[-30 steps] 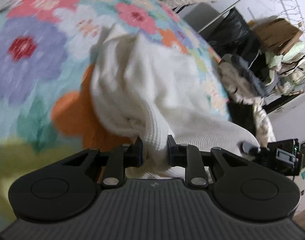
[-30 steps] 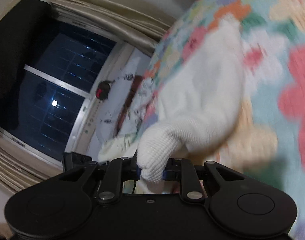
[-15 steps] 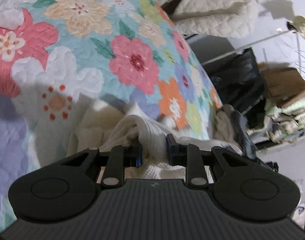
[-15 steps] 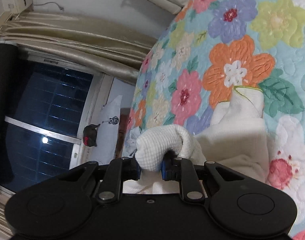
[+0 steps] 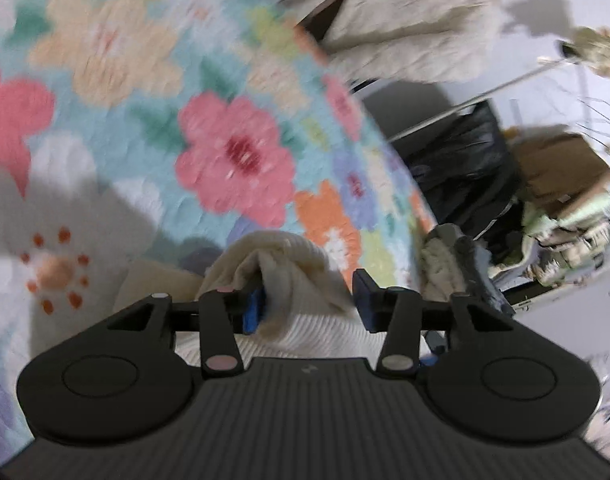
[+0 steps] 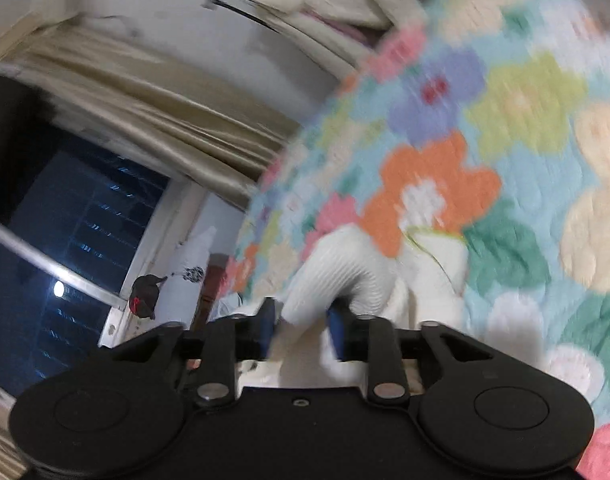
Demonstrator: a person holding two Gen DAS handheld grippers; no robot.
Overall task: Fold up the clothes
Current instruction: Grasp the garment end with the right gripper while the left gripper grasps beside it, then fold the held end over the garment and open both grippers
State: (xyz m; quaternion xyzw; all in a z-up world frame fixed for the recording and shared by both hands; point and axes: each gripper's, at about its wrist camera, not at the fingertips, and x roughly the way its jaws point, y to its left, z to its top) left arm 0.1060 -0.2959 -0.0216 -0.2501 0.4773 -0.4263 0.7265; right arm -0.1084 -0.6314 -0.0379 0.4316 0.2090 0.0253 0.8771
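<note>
A cream-white knit garment (image 5: 289,264) lies bunched on the floral quilt (image 5: 233,160). In the left wrist view my left gripper (image 5: 307,304) stands open, its fingers (image 5: 363,292) spread wide, with a loose fold of the garment lying between them. In the right wrist view the same garment (image 6: 345,264) shows a ribbed edge, and my right gripper (image 6: 303,320) is shut on that ribbed fold. More of the cloth spreads to the right over the quilt (image 6: 525,120). Both views are motion-blurred.
Beyond the bed's edge in the left wrist view are a quilted beige cover (image 5: 405,28), a black bag (image 5: 465,160) and a pile of clothes (image 5: 457,264). The right wrist view shows a dark window (image 6: 65,232) and beige curtains (image 6: 145,100).
My left gripper's fingers have spread apart and let go of the garment fold. Both grippers came down to the quilt with the garment; the right one still pinches the ribbed edge.
</note>
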